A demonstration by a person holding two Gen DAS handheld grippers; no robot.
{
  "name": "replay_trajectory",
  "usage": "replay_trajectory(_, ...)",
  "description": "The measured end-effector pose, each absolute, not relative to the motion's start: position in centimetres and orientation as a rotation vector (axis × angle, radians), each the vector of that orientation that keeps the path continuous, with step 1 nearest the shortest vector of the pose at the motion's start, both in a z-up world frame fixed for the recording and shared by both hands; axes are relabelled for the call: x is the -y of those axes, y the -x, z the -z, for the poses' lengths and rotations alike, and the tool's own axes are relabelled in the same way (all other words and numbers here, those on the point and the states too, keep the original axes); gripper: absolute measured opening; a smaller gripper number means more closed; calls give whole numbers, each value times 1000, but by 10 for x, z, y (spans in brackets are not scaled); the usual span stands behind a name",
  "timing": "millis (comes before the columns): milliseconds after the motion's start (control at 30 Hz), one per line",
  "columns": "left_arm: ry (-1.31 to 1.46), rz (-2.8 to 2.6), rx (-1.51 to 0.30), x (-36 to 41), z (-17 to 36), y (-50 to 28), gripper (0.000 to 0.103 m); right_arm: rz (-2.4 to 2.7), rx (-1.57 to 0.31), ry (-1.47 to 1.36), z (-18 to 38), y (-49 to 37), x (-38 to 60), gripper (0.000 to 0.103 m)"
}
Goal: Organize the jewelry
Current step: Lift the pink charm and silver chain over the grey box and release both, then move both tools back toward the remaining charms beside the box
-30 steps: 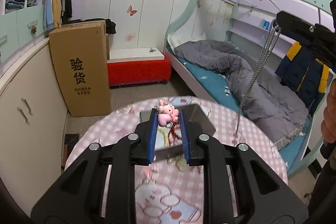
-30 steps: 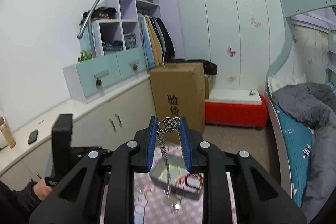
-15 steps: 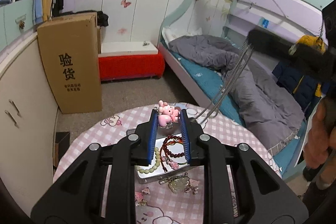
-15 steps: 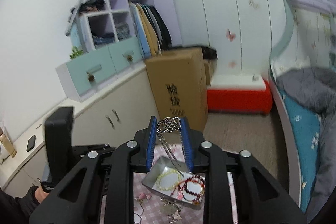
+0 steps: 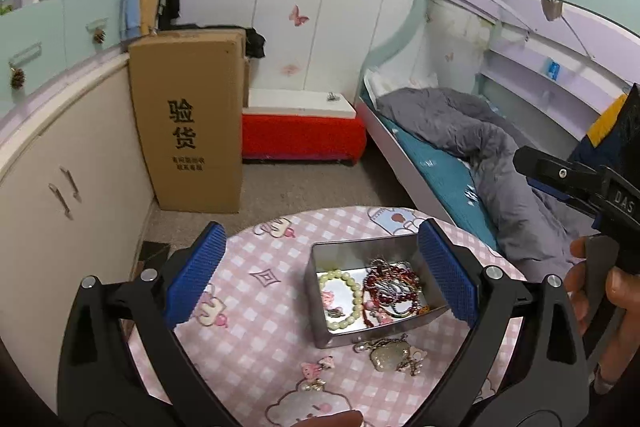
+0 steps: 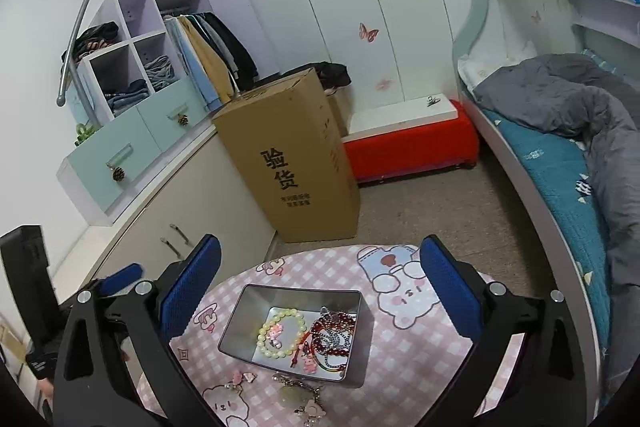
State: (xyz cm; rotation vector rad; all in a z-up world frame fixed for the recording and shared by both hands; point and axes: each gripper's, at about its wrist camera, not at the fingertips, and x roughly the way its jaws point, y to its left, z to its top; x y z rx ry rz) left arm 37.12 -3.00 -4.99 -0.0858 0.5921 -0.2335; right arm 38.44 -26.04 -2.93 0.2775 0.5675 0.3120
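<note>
Blue pads (image 5: 196,275) on the left gripper (image 5: 320,277) stand wide apart, jaws just opened, nothing between them. Right gripper (image 6: 320,285) same: 2 pads spread, just opened, empty. Below both sits the tin (image 5: 360,255) on the pink checked table (image 5: 256,323), w/ a pale bead bracelet (image 6: 280,335), red beads (image 6: 332,337), a chain (image 6: 338,341) and a pink charm (image 6: 308,365) inside. Jade pendant (image 5: 390,353) and 2 small charms (image 5: 316,373) lie on the cloth just in front of the tin.
</note>
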Motion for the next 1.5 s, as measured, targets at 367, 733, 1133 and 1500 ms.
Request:
replay_trajectory(367, 68, 182, -496, 13, 26, -325, 95, -291, -508, -218, 10, -354, 254, 96)
replay_trajectory(733, 47, 138, -452, -8, 27, -278, 95, -232, -466, -178, 12, -290, 260, 96)
replay_trajectory(1133, 40, 136, -502, -12, 75, -238, 95, -204, -583, -131, 69, -244, 250, 96)
replay_trajectory(1500, 2, 146, -622, 6, 116, -253, 95, -205, -730, -103, 118, -255, 238, 96)
